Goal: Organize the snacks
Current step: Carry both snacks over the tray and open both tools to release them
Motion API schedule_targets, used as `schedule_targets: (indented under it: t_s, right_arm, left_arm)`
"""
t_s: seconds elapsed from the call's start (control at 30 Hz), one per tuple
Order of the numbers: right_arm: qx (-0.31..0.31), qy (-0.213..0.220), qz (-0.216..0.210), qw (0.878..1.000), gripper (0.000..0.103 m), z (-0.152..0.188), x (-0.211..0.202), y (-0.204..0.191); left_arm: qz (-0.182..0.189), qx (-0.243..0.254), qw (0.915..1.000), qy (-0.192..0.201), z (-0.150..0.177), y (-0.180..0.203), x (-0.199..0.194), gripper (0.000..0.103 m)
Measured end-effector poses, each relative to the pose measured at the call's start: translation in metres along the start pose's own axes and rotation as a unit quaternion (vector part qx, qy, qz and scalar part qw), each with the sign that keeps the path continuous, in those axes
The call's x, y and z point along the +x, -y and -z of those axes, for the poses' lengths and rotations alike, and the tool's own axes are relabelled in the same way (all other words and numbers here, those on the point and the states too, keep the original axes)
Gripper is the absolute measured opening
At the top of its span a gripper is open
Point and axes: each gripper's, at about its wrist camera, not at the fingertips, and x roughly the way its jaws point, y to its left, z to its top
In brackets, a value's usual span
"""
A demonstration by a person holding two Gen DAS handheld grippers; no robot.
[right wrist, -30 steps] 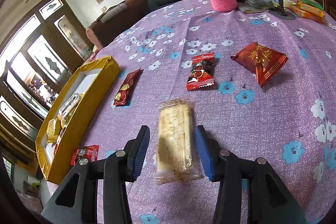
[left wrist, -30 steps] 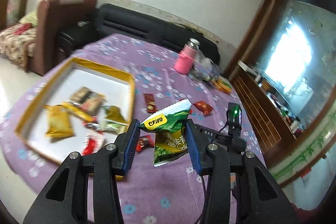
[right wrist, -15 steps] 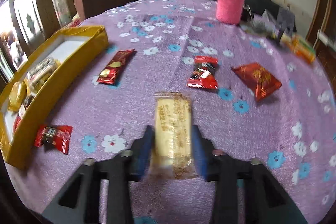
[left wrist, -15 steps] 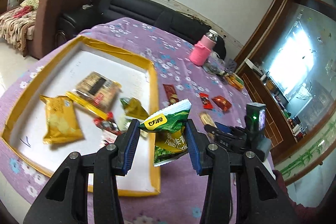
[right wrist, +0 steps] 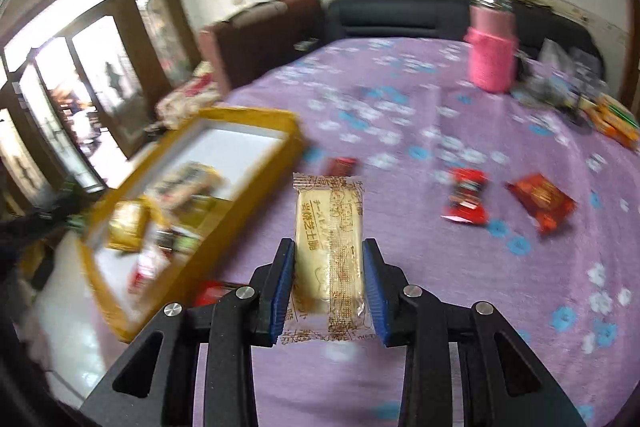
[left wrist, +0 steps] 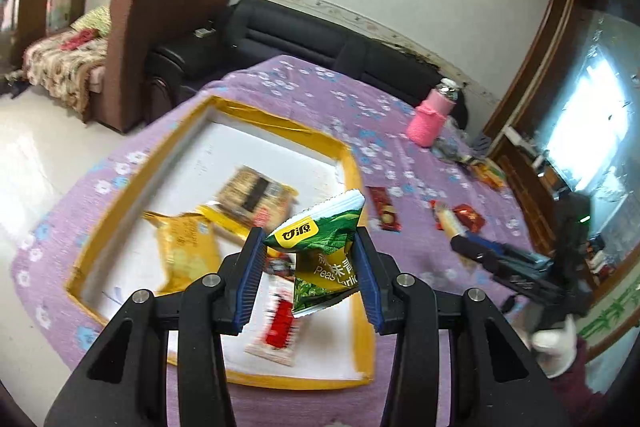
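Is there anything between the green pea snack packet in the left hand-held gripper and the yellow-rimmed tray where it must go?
Nothing visible blocks it. The green pea snack packet hangs in the left hand-held gripper above the yellow-rimmed tray. Only snack packets already in the tray lie under it, such as the yellow packet.

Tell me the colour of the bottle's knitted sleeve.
Pink; the bottle's knitted sleeve shows best in the right wrist view.

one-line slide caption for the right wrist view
Right gripper holding a cracker packet above the purple tablecloth, yellow tray alongside.
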Motion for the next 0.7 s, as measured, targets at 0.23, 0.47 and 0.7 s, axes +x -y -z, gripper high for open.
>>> schedule_targets:
  t_s: [0.23, 0.47, 0.7]
  right_arm:
    - [-0.048, 0.002, -0.098, 0.994, 0.034, -0.038, 0.026, -0.084]
    - [-0.047, -0.030, -0.101, 0.993, 0.034, -0.040, 0.069, -0.118]
    - [-0.053, -0.063, -0.051, 0.995, 0.034, -0.050, 0.113, -0.121]
  left_arm:
    - [-0.078, 0.027, 0.9966, 0.002, -0.006, -0.013, 0.009, 0.042]
    - [-0.088, 0.018, 0.9954, -0.035, -0.001, -0.035, 0.045, 0.042]
    - [-0.072, 0.011, 0.9957, -0.058, 0.005, -0.041, 0.063, 0.042]
